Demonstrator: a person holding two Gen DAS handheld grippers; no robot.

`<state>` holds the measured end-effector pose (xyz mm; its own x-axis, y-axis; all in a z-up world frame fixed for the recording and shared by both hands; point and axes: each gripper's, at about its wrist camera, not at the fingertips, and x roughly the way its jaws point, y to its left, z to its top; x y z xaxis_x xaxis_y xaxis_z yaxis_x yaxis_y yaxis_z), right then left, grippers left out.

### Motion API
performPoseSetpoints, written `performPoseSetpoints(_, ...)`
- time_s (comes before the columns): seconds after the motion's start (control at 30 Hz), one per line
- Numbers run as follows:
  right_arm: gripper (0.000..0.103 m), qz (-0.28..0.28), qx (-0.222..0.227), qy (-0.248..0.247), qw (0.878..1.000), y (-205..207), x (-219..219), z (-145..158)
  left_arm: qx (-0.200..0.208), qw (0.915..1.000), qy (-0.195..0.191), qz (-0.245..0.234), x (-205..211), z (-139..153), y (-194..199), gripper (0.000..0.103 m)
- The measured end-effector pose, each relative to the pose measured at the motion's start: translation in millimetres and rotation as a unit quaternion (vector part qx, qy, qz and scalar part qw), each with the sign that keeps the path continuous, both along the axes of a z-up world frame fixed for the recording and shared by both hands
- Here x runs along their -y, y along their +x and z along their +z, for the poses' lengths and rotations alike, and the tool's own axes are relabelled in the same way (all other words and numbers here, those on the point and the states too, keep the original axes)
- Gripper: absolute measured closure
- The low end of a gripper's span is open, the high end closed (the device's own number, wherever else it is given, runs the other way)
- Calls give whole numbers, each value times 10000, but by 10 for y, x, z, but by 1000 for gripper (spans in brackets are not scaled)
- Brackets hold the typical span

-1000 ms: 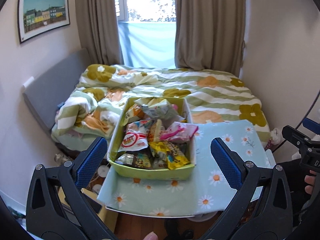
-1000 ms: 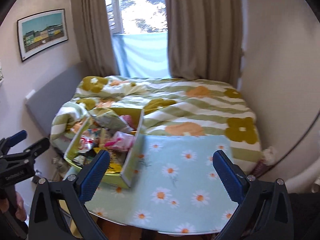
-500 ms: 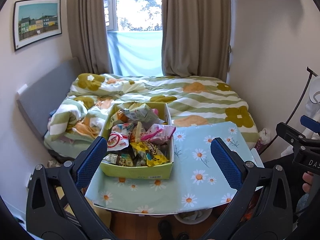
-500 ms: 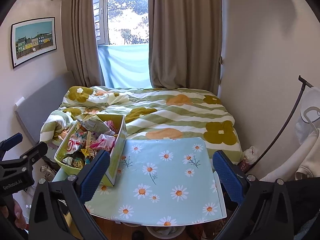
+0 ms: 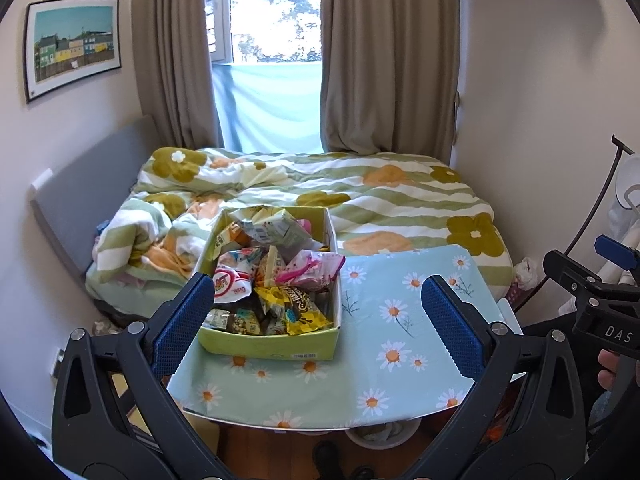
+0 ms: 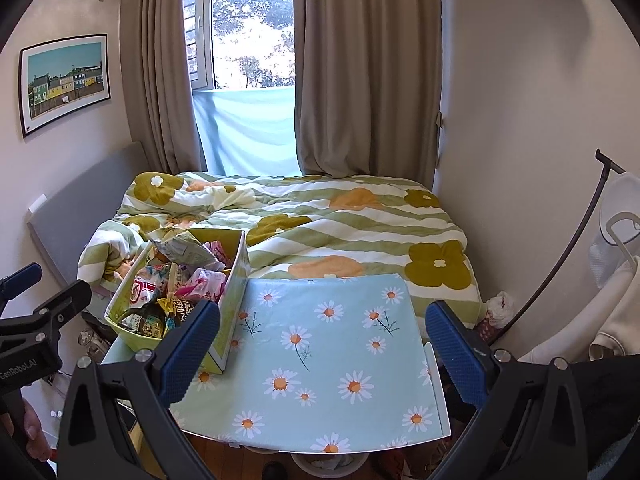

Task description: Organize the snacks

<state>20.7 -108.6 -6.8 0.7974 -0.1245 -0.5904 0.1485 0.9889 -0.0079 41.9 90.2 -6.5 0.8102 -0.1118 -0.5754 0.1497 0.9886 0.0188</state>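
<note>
1. Snacks [image 5: 276, 280]: a loose heap of crinkled packets fills a green box [image 5: 272, 346] on the left part of the worktop [image 5: 400, 364], which wears a daisy-print cloth. The cloth to the right of the box is bare.
2. Left hand-held gripper [image 5: 316, 320]: fingers spread wide, holding nothing, raised above the near edge of the worktop with the box framed between the blue pads.
3. Right hand-held gripper [image 6: 322, 350]: likewise spread and holding nothing, facing the bare right part of the cloth; the box lies off its left pad.
4. Step in hand (judgement): both tools stand back from the box, touching nothing. Packets heaped in the box fit either snacks waiting to be taken out and sorted, or snacks already gathered there; the views do not settle which.
5. Next move (judgement): any grasp would call for lowering an opened tool onto a single top packet and closing gently, since the wrappers are thin, slippery and overlapping.
6. Orientation: the box's long axis runs from the near edge of the worktop toward the bed [image 6: 360, 220], its open top upward. The packets lie at mixed angles with no common direction.
</note>
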Motion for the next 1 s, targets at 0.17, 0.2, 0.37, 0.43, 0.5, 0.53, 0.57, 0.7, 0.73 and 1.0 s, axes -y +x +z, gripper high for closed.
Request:
performPoseSetpoints(0.17, 1, 1, -29, 1, 10000, 3, 10, -20, -22, 10000, 19, 41, 30, 5, 6, 0)
performPoseSetpoints(0.2, 1, 1, -32, 3, 10000, 2, 14, -20, -20, 10000, 12, 48, 30, 7, 7, 0)
performPoseSetpoints(0.37, 1, -20, -10, 17, 10000, 21, 53, -39, 11, 10000, 3, 89, 39, 19, 3, 0)
performPoseSetpoints(0.43, 1, -30, 8, 26, 10000, 20, 70, -35, 23, 9999, 25, 102, 45, 24, 3, 0)
performPoseSetpoints(0.5, 1, -34, 32, 30, 10000, 25, 86, -30, 39, 9999, 31, 106, 49, 32, 0, 0)
performPoseSetpoints(0.53, 1, -35, 41, 31, 10000, 22, 94, -31, 39, 9999, 32, 108, 46, 35, 2, 0)
performPoseSetpoints(0.57, 1, -35, 47, 32, 10000, 26, 86, -27, 39, 9999, 32, 107, 45, 35, 1, 0)
performPoseSetpoints(0.7, 1, -35, 43, 32, 10000, 25, 94, -24, 49, 9999, 52, 108, 53, 41, 3, 0)
performPoseSetpoints(0.73, 1, -30, 39, 30, 10000, 30, 95, -23, 51, 9999, 48, 99, 51, 47, 3, 0)
performPoseSetpoints(1.0, 1, -33, 39, 23, 10000, 34, 92, -11, 82, 9999, 41, 95, 48, 79, 13, 0)
